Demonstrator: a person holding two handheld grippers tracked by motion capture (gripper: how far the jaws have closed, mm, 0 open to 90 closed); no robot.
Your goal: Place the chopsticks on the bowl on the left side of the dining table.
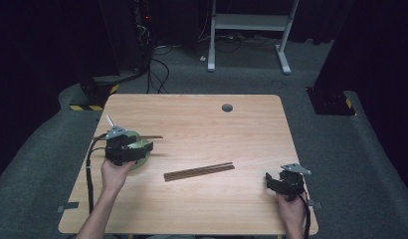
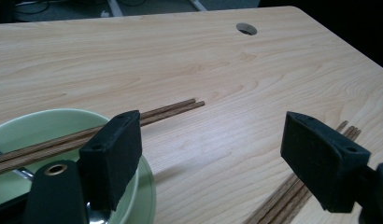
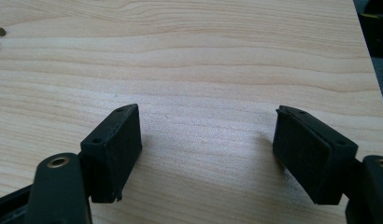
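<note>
A pale green bowl (image 1: 141, 158) sits near the table's left edge, with a pair of dark wooden chopsticks (image 1: 151, 137) laid across its rim. In the left gripper view the bowl (image 2: 45, 123) lies at lower left and those chopsticks (image 2: 173, 108) run over its rim onto the wood. A second pair of chopsticks (image 1: 199, 171) lies flat mid-table, seen also as chopsticks (image 2: 285, 200) under the right jaw. My left gripper (image 1: 142, 148) hovers over the bowl, open and holding nothing (image 2: 217, 140). My right gripper (image 1: 269, 182) rests near the front right corner, open over bare wood (image 3: 210, 140).
A metal utensil handle (image 1: 110, 120) sticks out behind the bowl, and something metallic glints inside the bowl (image 2: 98, 215). A round cable hole (image 1: 227, 107) sits near the far edge. Beyond the wooden table (image 1: 202, 119) are grey floor, cables and a white frame (image 1: 249, 22).
</note>
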